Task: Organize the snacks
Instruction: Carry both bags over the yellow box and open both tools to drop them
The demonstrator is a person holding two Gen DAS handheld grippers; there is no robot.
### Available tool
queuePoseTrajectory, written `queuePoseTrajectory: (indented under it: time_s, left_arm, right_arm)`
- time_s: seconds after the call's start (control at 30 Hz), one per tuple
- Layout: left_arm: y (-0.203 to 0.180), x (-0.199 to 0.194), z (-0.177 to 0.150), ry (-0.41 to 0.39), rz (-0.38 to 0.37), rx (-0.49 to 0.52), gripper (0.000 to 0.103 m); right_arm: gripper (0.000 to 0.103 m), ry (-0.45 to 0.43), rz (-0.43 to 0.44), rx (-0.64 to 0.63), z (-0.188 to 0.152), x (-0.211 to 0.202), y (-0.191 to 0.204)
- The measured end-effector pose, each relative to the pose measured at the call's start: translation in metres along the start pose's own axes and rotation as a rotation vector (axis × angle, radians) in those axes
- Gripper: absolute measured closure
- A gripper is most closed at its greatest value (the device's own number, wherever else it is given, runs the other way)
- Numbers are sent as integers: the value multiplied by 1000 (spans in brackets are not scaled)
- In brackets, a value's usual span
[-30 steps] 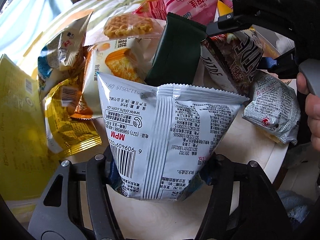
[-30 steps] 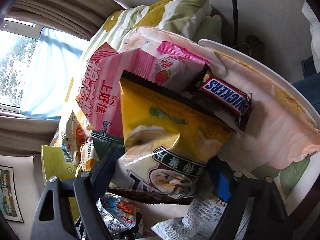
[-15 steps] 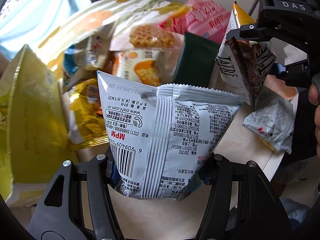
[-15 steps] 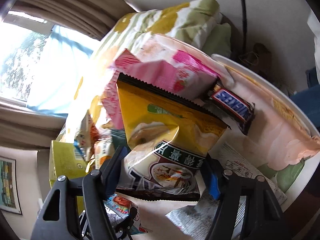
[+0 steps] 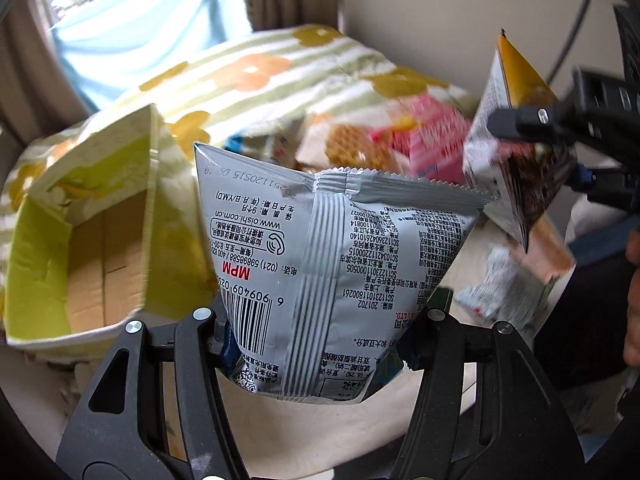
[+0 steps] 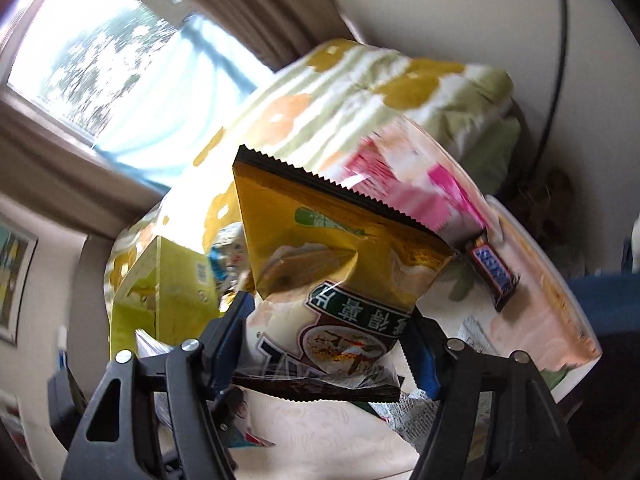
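Observation:
My left gripper (image 5: 316,344) is shut on a silver-grey snack bag (image 5: 332,264), printed back facing me, held up above the round table (image 5: 320,440). My right gripper (image 6: 324,352) is shut on a yellow and black snack bag (image 6: 336,276), also lifted; in the left wrist view that bag (image 5: 508,160) hangs at the upper right in the other gripper (image 5: 532,136). An open yellow-green cardboard box (image 5: 80,264) stands at the left, its inside bare. More snacks lie behind: a pink bag (image 5: 436,140), a waffle pack (image 5: 352,148), a Snickers bar (image 6: 494,276).
A flowered green and white quilt (image 5: 260,76) lies behind the table, with a window and curtains (image 6: 92,64) beyond. A small grey packet (image 5: 500,292) rests near the table's right edge. A person's hand (image 5: 632,300) shows at the far right. A black cable (image 6: 556,60) runs down the wall.
Both grippers rose with their bags and rolled. The snack pile dropped lower and farther in view, and the open box came into sight at the left. The right jaws squeezed tighter on the yellow bag.

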State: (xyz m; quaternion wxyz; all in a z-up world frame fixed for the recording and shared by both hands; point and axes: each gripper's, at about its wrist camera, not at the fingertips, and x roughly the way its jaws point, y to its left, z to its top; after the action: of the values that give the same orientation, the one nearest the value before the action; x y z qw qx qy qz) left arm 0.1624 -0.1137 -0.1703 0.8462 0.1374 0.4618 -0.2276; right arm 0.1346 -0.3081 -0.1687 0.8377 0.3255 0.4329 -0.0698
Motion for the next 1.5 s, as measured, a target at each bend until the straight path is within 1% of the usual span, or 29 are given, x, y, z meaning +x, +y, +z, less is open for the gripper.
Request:
queuePoseTrajectory:
  time_s: [0.2, 0.3, 0.4, 0.5, 0.67, 0.77, 0.93, 1.0, 1.13, 1.2, 1.27, 1.4, 1.43, 1.5]
  left_arm:
    - [20, -40, 12, -61, 35, -120, 48]
    - [41, -64, 16, -98, 52, -188, 48]
    - [63, -83, 20, -132, 81, -235, 48]
    - [91, -95, 24, -152, 107, -278, 48]
    - [151, -111, 23, -171, 155, -335, 48]
    - [194, -114, 25, -169, 176, -367, 48]
    - [264, -104, 24, -138, 186, -408, 48]
    - [291, -94, 24, -116, 184, -415, 48]
    - [332, -67, 26, -70, 167, -423, 48]
    - [347, -49, 27, -39, 158, -431, 48]
    - [363, -26, 29, 1, 127, -441, 48]
    - [377, 15, 31, 76, 94, -434, 48]
    - [379, 22, 32, 90, 83, -438, 47]
    - [384, 38, 32, 116, 48, -448, 40]
  right_arm:
    - [37, 22, 47, -168, 0, -15, 35]
    - [37, 34, 78, -253, -2, -20, 59]
    - [37, 43, 105, -334, -6, -19, 85]
    - [37, 58, 133, -389, -9, -13, 110]
    - [37, 66, 177, -493, -17, 0, 165]
    - [37, 62, 188, -548, -23, 16, 200]
    - [37, 100, 214, -584, -35, 54, 253]
    - [37, 120, 212, -594, -40, 74, 273]
    - [37, 160, 189, -617, -50, 114, 308]
    - [37, 180, 162, -633, -56, 133, 321]
    - [37, 202, 135, -643, -62, 149, 330]
    - [37, 242, 81, -662, -71, 179, 338]
    - [37, 253, 71, -664, -73, 185, 339]
    - [37, 279, 48, -667, -76, 198, 339]
